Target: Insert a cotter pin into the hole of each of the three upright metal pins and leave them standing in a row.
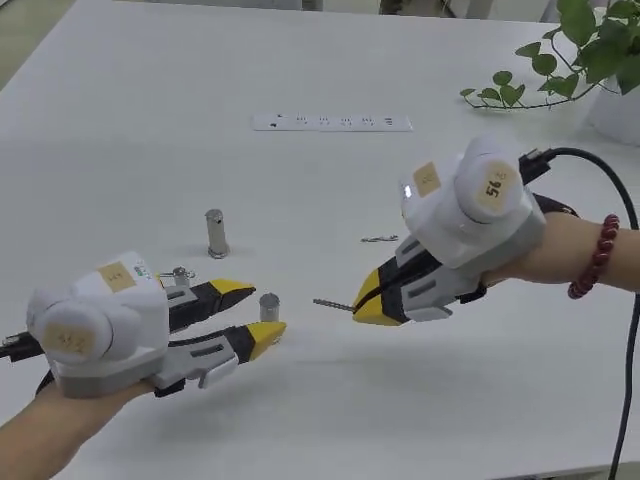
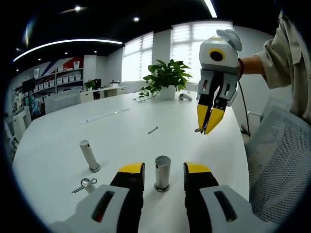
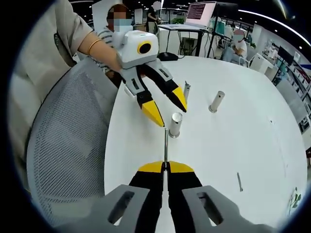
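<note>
The left tool sits low over the white table with its jaws spread wide. An upright metal pin stands between the yellow tips, with a gap on each side. Facing it, the right tool has its jaws pinched together on a thin cotter pin, which sticks out level and points at that metal pin but stops just short of it. A second pin stands farther back. A third pin, just beside the left tool, has a cotter loop through its top. A spare cotter pin lies flat near the right tool. A power strip and a plant are at the far side.
</note>
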A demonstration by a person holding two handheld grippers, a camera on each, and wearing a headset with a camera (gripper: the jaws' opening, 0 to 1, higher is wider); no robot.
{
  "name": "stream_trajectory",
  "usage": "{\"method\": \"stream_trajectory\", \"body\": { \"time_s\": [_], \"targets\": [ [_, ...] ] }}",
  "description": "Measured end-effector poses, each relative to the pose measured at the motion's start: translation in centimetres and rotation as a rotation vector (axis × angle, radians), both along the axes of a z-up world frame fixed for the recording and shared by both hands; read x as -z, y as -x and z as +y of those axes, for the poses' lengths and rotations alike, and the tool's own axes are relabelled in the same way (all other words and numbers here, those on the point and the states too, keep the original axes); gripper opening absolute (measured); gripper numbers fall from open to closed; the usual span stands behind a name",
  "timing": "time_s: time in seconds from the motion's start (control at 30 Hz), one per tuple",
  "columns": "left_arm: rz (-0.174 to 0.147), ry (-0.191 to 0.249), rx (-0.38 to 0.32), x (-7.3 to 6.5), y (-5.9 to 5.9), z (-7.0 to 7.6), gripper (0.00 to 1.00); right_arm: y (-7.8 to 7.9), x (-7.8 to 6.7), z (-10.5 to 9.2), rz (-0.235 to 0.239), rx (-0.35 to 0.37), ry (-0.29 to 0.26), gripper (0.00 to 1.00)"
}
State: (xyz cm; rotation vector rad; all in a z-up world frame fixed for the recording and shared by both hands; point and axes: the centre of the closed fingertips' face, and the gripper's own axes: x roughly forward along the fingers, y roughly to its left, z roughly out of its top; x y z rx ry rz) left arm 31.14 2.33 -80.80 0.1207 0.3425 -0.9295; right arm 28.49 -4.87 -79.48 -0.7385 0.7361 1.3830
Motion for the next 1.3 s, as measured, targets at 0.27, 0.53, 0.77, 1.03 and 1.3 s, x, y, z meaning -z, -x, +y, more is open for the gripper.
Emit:
{"method": "stream_trajectory", "body": {
  "time_s": [0.27, 0.53, 0.77, 1.03, 1.3],
  "targets": [
    [0.015, -0.010, -0.001, 1.2, -0.5, -0.1, 0.28, -0.4, 0.7, 0.0, 0.006, 0.011, 0.022, 0.02],
    [0.028, -0.003, 0.005, 1.9, -0.8, -0.4, 0.24, -0.8, 1.4, 0.2, 0.015, 0.026, 0.039, 0.02],
    [0.033, 0.004, 0.018, 2.1, -0.9, -0.8, 0.17, -1.1, 1.9, 0.3, 0.020, 0.030, 0.053, 0.02],
    [0.038, 0.005, 0.021, 2.3, -1.1, -1.0, 0.12, -1.5, 2.2, 0.5, 0.025, 0.034, 0.063, 0.02],
    [0.040, 0.008, 0.023, 2.4, -1.2, -1.0, 0.12, -1.5, 2.4, 0.8, 0.027, 0.032, 0.071, 0.02]
  ]
}}
